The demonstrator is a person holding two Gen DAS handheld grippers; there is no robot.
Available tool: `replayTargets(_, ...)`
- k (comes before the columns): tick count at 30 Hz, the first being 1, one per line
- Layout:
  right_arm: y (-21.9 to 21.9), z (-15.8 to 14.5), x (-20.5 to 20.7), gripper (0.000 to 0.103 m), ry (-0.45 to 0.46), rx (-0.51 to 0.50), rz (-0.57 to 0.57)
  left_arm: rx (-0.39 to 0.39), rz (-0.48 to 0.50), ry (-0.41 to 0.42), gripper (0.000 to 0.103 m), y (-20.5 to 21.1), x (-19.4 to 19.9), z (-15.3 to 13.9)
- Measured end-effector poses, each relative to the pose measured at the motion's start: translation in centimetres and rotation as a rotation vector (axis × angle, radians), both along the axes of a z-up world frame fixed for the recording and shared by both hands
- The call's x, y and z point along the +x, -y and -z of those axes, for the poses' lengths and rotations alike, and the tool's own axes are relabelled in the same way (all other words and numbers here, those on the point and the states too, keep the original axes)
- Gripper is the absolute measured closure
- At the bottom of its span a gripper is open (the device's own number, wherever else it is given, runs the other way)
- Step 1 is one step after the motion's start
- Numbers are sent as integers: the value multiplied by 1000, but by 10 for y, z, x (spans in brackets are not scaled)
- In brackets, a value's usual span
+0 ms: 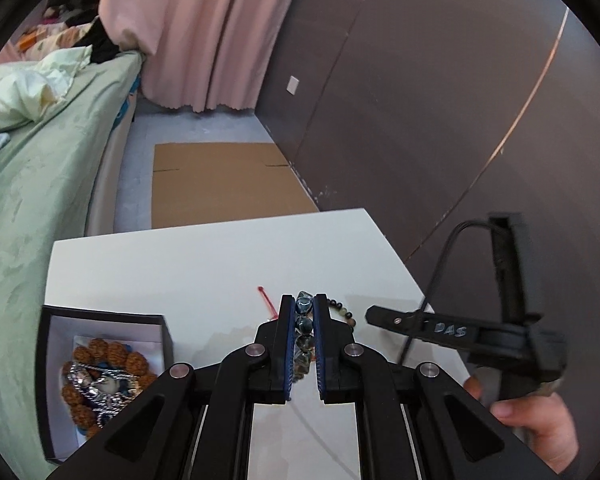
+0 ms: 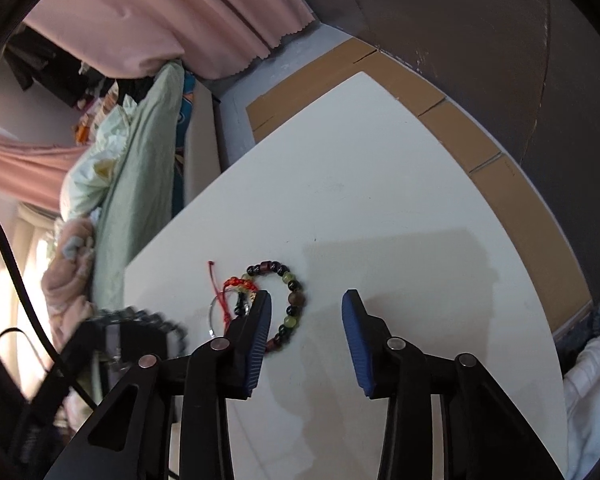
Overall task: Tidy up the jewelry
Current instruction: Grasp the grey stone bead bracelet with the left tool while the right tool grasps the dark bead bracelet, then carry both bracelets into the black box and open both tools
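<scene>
Between left claw [image 1: 304,320] pads | blue-stone bracelet [image 1: 303,332] | clamped

Blue-stone bracelet [image 1: 303,330] clamped lengthwise between the left tongs [image 1: 304,300]; dark/green bead bracelet [image 2: 290,302] and red cord [image 2: 224,294] flat on white worktop [image 2: 380,200]; black box [image 1: 100,316] holds brown-bead and silvery pieces [image 1: 100,384].
</scene>
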State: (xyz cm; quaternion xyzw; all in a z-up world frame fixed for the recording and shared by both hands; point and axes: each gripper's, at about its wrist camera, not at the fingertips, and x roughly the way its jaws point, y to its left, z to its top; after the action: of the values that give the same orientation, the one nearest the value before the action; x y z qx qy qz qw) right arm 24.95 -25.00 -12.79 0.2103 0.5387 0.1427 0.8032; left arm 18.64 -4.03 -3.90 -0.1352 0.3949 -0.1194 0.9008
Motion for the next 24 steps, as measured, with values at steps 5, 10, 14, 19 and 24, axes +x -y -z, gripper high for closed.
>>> replayTargets(5,-11,4,6,70,10,-61,-18,-26,-31,17,94,-16,-5,-7)
replayTargets(10,-29,1,6,70,48,-167,-45,-52,-63,27,94,-32,-10,-12)
replayTargets(14,-43,0,5,74,75,-254,-64,-67,-88,38,94,-44,-15,-17)
replayTargets(19,-56,-3,-1,83,112,-398,-84,-80,-112,57,94,-59,-26,-25)
replayTargets(24,-67,-6,-8,91,140,-497,-136,-84,-141,61,94,-71,-34,-25)
